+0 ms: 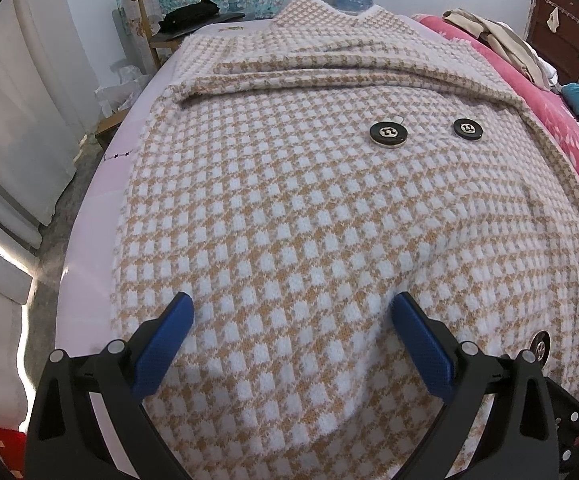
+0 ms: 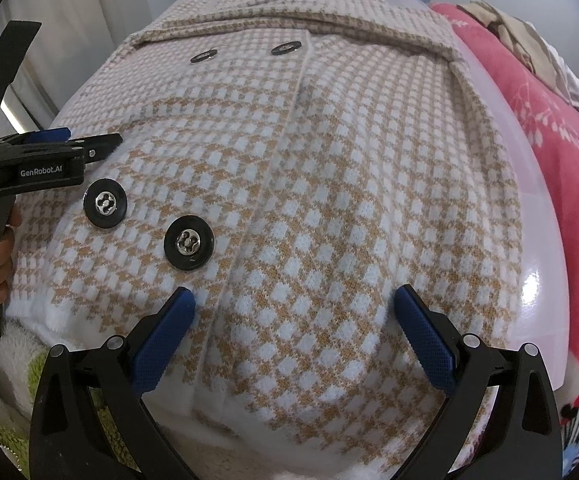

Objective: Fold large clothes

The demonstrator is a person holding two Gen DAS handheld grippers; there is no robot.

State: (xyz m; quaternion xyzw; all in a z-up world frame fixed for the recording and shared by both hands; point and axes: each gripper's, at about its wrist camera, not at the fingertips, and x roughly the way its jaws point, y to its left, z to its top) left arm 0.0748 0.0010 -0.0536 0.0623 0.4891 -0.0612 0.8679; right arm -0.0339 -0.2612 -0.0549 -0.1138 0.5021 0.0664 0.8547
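Houndstooth coat [image 1: 289,200] spread flat over the pale pink bed [image 1: 89,248], filling mid-frame. Left hand-held gripper [image 1: 292,306] and right hand-held gripper [image 2: 295,300] both wide apart, low in frame above the coat's hem, gripping nothing.

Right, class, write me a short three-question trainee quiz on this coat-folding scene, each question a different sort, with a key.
1. True or false: the right claw is shut on the houndstooth coat.
2. Multiple choice: in the right wrist view, how many black buttons show on the coat? A two, B four, C six.
3. Short answer: what lies beside the coat on its right side, in the left wrist view?

Key
1. False. Both the right claw and the left claw stand open over the fabric.
2. B, two near the claw and two farther up near the collar.
3. A pink blanket with a white flower print.
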